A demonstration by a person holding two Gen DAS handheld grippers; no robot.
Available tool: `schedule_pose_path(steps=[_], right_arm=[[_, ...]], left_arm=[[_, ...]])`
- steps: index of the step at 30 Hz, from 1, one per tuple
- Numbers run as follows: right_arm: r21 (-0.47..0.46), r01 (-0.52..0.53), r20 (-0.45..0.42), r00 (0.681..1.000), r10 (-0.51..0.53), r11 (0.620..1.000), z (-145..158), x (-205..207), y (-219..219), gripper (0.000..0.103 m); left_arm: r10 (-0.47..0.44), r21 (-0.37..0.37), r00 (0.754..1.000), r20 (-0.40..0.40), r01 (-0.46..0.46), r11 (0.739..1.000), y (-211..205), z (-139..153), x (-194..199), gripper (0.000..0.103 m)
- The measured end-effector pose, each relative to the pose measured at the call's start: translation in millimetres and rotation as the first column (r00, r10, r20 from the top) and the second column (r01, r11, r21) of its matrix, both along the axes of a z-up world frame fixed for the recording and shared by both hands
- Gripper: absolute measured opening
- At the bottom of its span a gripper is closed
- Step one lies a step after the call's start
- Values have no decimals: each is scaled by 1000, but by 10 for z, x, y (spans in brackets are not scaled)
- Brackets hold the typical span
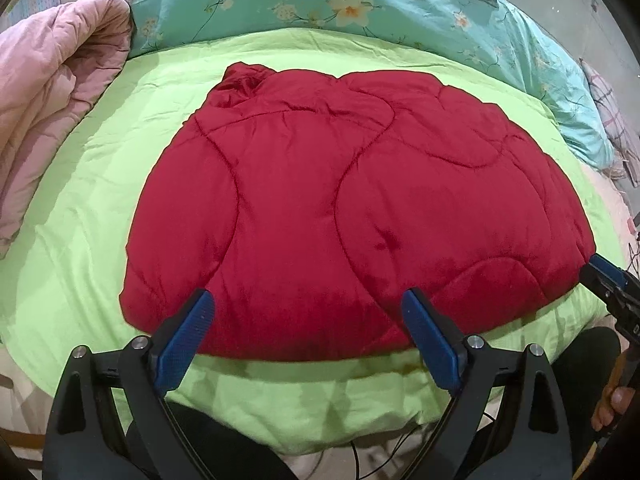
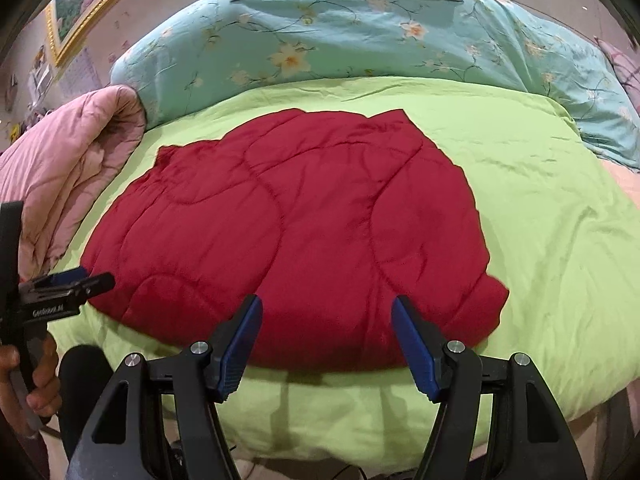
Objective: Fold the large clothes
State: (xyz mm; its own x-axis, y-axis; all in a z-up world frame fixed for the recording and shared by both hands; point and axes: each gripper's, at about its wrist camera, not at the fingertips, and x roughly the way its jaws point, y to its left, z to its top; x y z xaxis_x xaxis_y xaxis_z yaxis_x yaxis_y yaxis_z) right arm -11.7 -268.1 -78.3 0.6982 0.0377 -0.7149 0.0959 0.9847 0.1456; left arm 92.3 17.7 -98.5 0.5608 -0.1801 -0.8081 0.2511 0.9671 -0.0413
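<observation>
nearest, the left gripper (image 1: 308,300) hangs over the front edge of the bed with its blue pads spread wide and nothing between them. the right gripper (image 2: 326,308) does likewise, jaws apart and empty. just beyond both lies the red quilted garment (image 1: 340,208), flat on the green bedspread (image 1: 80,240), its near hem close to the front edge of the bed.

it looks already folded at least once: the outline is compact and rounded, and no sleeves stick out, though the fisheye bends the shape, so the layers cannot be counted. judged from this, one more fold from the near hem may remain.

the fabric is puffy, with curved stitching lines and a bunched corner at the far left. beyond it lie a pink quilt (image 1: 52,80) and a flowered blue duvet (image 1: 320,0).
</observation>
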Motion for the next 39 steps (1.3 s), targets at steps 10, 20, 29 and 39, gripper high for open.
schedule_pose_path(steps=[10, 20, 29, 39], right_arm=[[28, -56, -57, 997, 57, 998, -75, -211, 158, 76], [22, -54, -79, 995, 55, 998, -104, -406, 180, 78], [27, -65, -103, 992, 68, 998, -55, -565, 198, 88], [-32, -124, -34, 992, 123, 992, 538, -809, 310, 103]], left_arm=[[1, 86, 1000, 31, -4, 996, -17, 51, -304, 95], [-5, 108, 999, 39, 1, 994, 22, 93, -502, 96], [-12, 116, 1000, 10, 10, 993, 89, 82, -731, 96], [-52, 113, 990, 130, 38, 993, 76, 731, -971, 101]])
